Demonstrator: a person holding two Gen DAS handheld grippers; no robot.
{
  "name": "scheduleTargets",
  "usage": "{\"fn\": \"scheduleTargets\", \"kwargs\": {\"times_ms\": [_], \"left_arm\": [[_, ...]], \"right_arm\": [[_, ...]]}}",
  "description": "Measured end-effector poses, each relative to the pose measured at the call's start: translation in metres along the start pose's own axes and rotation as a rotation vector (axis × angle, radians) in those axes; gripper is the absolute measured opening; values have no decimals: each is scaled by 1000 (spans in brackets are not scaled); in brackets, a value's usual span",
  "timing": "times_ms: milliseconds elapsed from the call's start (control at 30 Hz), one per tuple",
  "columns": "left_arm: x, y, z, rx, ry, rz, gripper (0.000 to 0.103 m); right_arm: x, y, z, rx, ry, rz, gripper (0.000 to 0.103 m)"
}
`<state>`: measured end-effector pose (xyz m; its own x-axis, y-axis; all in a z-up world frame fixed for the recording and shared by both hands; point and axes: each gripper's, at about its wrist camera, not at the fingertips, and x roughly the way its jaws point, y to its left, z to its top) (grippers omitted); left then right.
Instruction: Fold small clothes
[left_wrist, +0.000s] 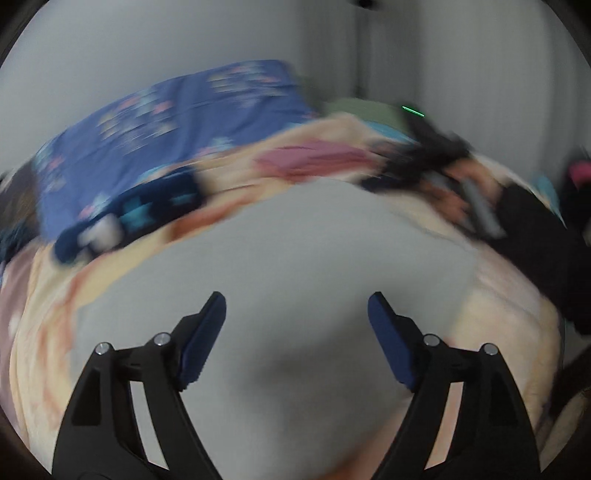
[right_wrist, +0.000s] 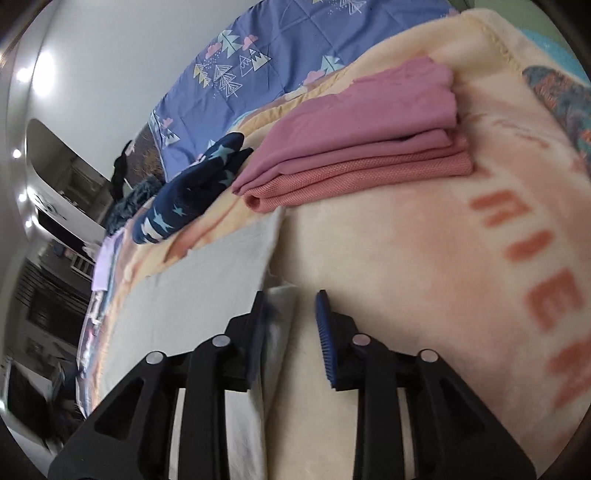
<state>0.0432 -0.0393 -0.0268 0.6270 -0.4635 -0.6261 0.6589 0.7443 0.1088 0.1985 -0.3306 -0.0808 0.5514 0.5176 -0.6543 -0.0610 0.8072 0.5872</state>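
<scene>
Cream fleece blanket (right_wrist: 424, 240) with orange lettering is spread over the bed, blue patterned sheet (right_wrist: 288, 62) behind it. A light grey garment (right_wrist: 207, 280) is laid flat on the blanket. Left gripper (left_wrist: 297, 306) is seen spread wide above it, nothing between the pads. Right gripper (right_wrist: 291, 306) is parted a little at the grey edge, not clamped. Folded pink clothes (right_wrist: 362, 140) are stacked nearby, a navy star-print piece (right_wrist: 192, 188) beside them.

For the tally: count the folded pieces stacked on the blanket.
3 at least: a mauve piece on top, another mauve one under it, a coral knit at the bottom. Thin layers between may be hidden.
</scene>
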Motion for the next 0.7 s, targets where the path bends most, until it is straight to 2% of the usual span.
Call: {"fn": "scheduleTargets", "kwargs": {"times_ms": [67, 133, 233, 300, 400, 467, 500, 533, 567, 600, 633, 700], "left_arm": [[23, -50, 6, 107, 20, -29, 82], [54, -96, 9, 204, 68, -21, 82], [85, -138, 10, 321, 119, -6, 82], [94, -156, 10, 401, 110, 49, 82], [102, -162, 17, 407, 119, 86, 83], [106, -164, 23, 389, 121, 105, 81], [107, -164, 26, 385, 120, 108, 74], [109, -164, 28, 380, 125, 101, 55], [109, -162, 30, 369, 134, 82, 40], [108, -160, 33, 343, 142, 58, 14], [102, -157, 38, 306, 138, 43, 9], [83, -146, 47, 199, 110, -12, 8]], "right_arm": [[2, -1, 0, -3, 3, 13, 29], [-1, -8, -3, 9, -1, 54, 29], [-6, -17, -9, 19, -8, 120, 29], [-7, -16, -11, 2, -8, 135, 32], [-6, -10, -13, -40, 1, 155, 43], [-7, -9, -13, -48, 4, 176, 43], [-7, -9, -12, -45, 6, 184, 43], [-7, -10, -12, -39, 7, 189, 43], [-5, -10, -11, -34, 7, 192, 43], [-5, -9, -11, -37, 7, 191, 43], [-5, -8, -11, -43, 7, 189, 44], [-4, -6, -12, -53, 9, 192, 44]]}}
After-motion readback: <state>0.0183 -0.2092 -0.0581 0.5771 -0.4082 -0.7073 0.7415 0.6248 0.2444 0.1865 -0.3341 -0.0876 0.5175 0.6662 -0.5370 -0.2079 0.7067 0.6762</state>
